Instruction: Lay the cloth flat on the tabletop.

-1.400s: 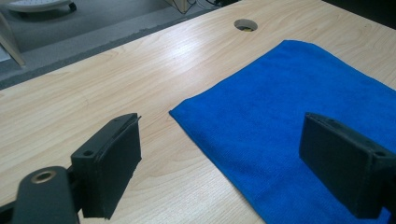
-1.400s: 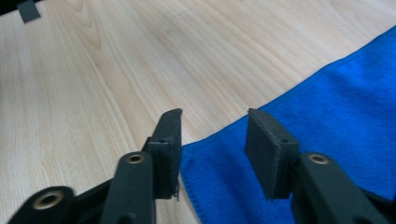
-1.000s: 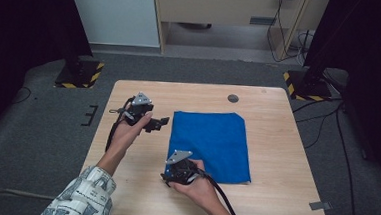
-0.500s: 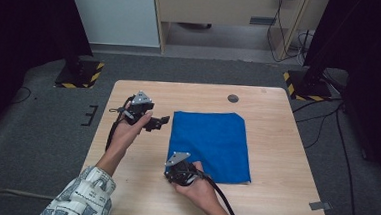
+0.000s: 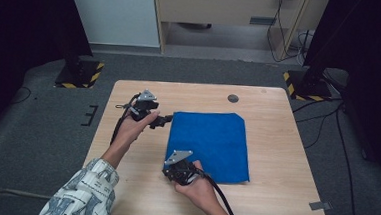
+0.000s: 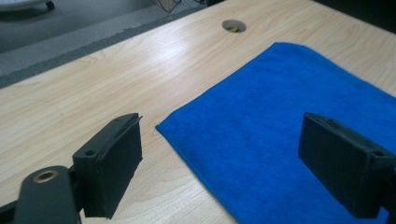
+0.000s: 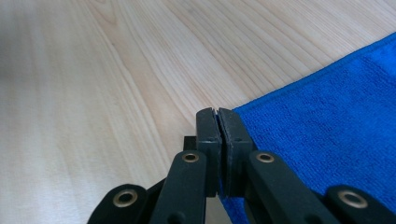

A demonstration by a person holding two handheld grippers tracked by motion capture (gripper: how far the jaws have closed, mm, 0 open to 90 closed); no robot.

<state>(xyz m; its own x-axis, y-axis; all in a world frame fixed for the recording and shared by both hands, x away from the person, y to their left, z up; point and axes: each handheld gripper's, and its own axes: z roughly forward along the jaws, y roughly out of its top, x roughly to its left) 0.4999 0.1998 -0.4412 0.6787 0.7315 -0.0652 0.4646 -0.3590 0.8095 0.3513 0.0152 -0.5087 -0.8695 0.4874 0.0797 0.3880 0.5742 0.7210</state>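
Right gripper closes on the cloth's near corner

The right gripper [image 7: 217,114], jaws now pressed together, has dropped onto the cloth [image 5: 209,143] at its 7 o'clock corner; whether fabric is caught is hidden. The left gripper [image 6: 219,154] stays gaping at 10 o'clock, so lifting looks imminent.

Count on the counter [image 5: 273,192]: one blue cloth [image 5: 211,141], lying flat, and one round hole [image 5: 233,98] in the wood near the far edge. Two hand-held grippers, the left gripper [image 5: 161,120] and the right gripper [image 5: 170,172], each with two black fingers [image 6: 112,161], one gripper per hand, so two hands [image 5: 136,126] and one patterned sleeve [image 5: 80,193] visible. On the floor beyond the counter, two bases with yellow-and-black striped edges [image 5: 80,74], one to each side.
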